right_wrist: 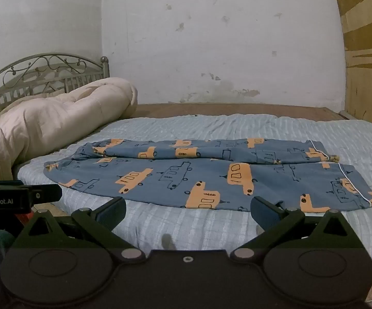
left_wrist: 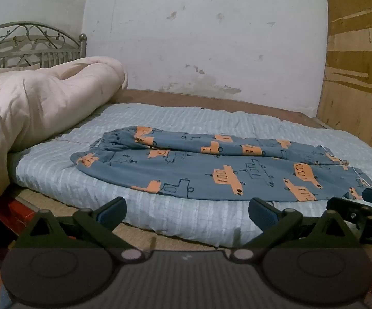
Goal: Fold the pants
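Note:
Blue pants (left_wrist: 211, 170) (right_wrist: 211, 177) printed with orange cars lie flat across a pale blue quilt (left_wrist: 186, 219) (right_wrist: 186, 226), waistband to the left, the two legs running right side by side. My left gripper (left_wrist: 187, 212) is open, held short of the near edge of the pants, nothing between its fingers. My right gripper (right_wrist: 188, 212) is also open and empty, just in front of the near leg's lower edge. In the left wrist view the right gripper's body (left_wrist: 366, 213) shows at the right; in the right wrist view the left gripper's body (right_wrist: 18, 197) shows at the left.
A rolled cream duvet (left_wrist: 36, 108) (right_wrist: 57, 118) lies at the left end of the bed below a metal headboard (left_wrist: 29, 43) (right_wrist: 42, 74). A stained white wall (left_wrist: 204, 38) stands behind the bed, a wooden panel (left_wrist: 358, 64) to the right.

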### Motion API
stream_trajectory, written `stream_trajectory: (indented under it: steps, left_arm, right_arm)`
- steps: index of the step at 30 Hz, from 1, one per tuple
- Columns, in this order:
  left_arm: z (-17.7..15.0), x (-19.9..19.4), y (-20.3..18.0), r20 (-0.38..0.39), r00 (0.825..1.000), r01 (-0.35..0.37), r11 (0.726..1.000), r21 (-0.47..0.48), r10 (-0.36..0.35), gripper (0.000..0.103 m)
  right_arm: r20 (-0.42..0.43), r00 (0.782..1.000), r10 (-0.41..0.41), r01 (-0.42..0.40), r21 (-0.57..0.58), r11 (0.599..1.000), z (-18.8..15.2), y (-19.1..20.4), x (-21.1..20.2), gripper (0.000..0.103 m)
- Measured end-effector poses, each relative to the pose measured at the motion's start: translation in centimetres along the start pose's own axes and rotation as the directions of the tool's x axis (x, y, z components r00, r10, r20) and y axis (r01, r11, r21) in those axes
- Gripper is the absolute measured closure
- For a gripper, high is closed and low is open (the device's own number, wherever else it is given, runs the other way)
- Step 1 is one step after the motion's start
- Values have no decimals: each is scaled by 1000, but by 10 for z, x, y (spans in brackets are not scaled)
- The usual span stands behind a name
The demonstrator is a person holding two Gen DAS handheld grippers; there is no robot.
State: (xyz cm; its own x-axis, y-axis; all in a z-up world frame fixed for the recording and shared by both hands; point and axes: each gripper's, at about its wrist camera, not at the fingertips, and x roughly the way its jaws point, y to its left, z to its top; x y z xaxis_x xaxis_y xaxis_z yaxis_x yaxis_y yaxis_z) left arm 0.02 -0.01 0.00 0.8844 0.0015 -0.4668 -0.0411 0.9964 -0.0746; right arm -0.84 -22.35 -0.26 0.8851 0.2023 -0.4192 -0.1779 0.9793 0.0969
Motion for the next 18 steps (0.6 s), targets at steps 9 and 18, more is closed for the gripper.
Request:
stream_trajectory:
  steps: [9, 18]
  left_arm:
    - [0, 0, 1, 5, 1000, 5, 1000, 0, -5, 1]
    - [0, 0, 0, 4, 1000, -1, 1000, -1, 1, 1]
  right_arm:
    - [-2, 1000, 2, -2, -1, 1000, 0, 0, 0, 1]
    - [-1, 1000, 3, -3, 4, 1000, 0, 1, 0, 1]
